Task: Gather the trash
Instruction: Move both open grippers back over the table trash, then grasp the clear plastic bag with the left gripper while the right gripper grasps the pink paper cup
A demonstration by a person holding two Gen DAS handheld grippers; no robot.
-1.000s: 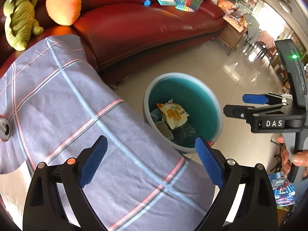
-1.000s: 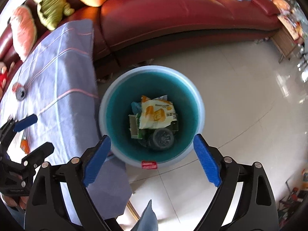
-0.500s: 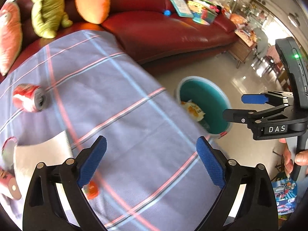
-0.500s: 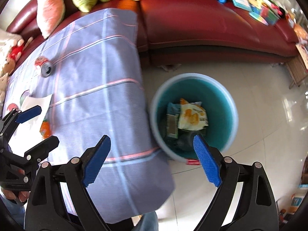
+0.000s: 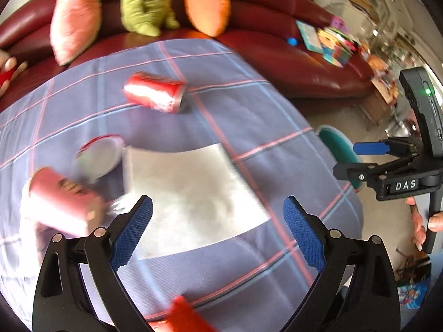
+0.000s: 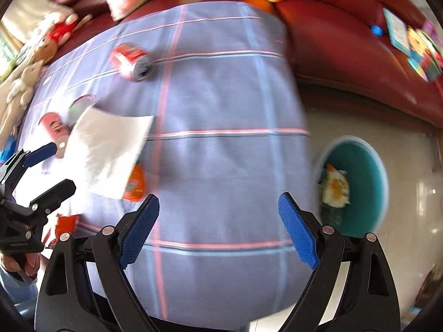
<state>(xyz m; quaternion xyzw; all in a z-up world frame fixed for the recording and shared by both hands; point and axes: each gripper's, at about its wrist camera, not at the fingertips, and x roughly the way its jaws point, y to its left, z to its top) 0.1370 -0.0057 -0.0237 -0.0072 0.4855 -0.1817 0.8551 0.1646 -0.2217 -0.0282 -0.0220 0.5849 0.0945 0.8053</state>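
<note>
Both my claws have swung away from the bin and now hang over the desk, whose checked cloth fills most of each view; a second ago the bin sat between my right claw's pads.

My left claw stands wide open with nothing in it. Right between its pads, a little above them in the frame, lies a white napkin. A red can lies on its side in the upper middle, well above the claw. At centre left are a blurred red cup and a red-rimmed lid, both left of the napkin. A red wrapper shows at the bottom edge. At right, my right claw's body reads "DAS".

My right claw is also spread wide and empty, over bare cloth. The bin is at right centre, on the floor just off the desk's edge, with a yellow snack bag inside. The napkin, the can and an orange packet lie to the upper left of this claw. Print on the can and cup is too blurred to read.
</note>
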